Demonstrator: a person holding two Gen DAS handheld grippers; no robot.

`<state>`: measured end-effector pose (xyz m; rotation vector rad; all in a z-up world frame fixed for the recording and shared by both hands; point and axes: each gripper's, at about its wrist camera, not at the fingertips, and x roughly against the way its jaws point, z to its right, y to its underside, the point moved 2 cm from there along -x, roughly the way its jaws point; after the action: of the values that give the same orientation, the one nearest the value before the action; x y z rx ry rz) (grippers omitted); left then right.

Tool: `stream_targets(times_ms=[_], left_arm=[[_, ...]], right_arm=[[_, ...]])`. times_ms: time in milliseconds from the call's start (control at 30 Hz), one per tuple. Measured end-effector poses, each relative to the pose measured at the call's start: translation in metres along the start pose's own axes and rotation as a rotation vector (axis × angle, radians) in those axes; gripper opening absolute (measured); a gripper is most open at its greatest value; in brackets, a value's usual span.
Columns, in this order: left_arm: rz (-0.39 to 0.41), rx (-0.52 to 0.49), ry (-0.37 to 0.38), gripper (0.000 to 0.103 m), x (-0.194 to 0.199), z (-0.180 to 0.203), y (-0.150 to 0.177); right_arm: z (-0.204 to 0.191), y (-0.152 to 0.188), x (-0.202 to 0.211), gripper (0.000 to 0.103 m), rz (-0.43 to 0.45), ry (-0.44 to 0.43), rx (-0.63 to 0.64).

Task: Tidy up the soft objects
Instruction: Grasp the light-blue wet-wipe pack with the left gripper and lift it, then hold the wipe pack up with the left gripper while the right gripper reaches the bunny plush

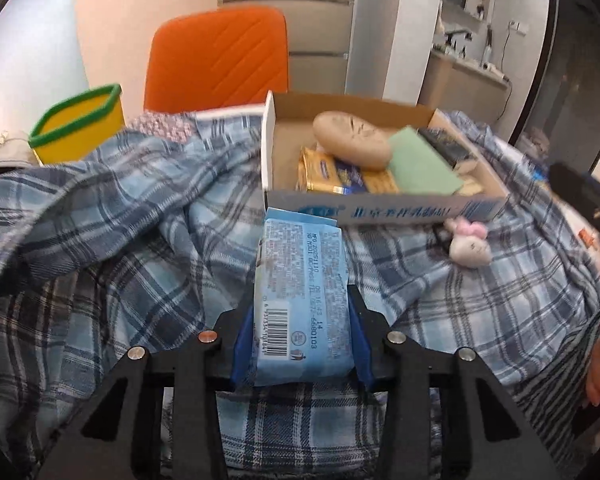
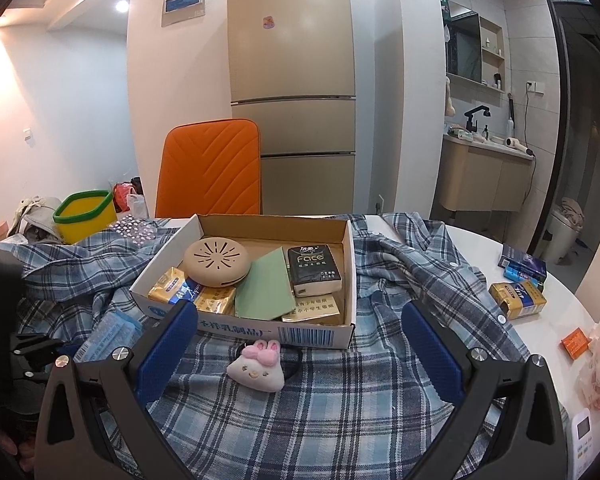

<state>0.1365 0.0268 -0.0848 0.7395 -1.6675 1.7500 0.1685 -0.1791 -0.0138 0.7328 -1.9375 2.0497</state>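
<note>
A round white table carries a rumpled blue plaid shirt that covers most of its top. On the shirt, toward the table's far edge, sits an open cardboard box holding a tan round cushion, a green cloth, a black tissue pack and gold packets. The left gripper is clamped on a light blue tissue pack: its blue pads press both long sides, and the pack's far end reaches the box's near wall. The pack lies over the shirt just in front of the box's near left corner. The right gripper stands with its jaws spread wide and nothing between the pads; below it, on the shirt just in front of the box's near wall, lies a small white plush bunny with pink ears. Near the table's right edge, on the bare top, rest a gold and blue packet, more blue packs and a small orange box. A yellow bin with a green rim stands at the far left edge, and an orange chair is behind the table.
</note>
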Motion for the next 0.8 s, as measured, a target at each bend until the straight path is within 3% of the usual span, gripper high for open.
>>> stream_targets(times_ms=[300, 533, 667, 800], left_arm=[[0.246, -0.018, 0.001, 0.040, 0.043, 0.005, -0.015], [0.387, -0.065, 0.013, 0.040, 0.079, 0.028, -0.055], [0.460, -0.027, 0.027, 0.040, 0.078, 0.028, -0.070], [0.485, 0.002, 0.026, 0.040, 0.061, 0.026, -0.064]], right_arm=[[0.000, 0.000, -0.002, 0.103, -0.010, -0.004, -0.001], [0.005, -0.003, -0.005, 0.103, -0.041, -0.036, -0.025], [0.001, 0.000, -0.013, 0.103, -0.079, -0.052, -0.008], [-0.006, 0.003, -0.020, 0.103, -0.108, -0.060, 0.023]])
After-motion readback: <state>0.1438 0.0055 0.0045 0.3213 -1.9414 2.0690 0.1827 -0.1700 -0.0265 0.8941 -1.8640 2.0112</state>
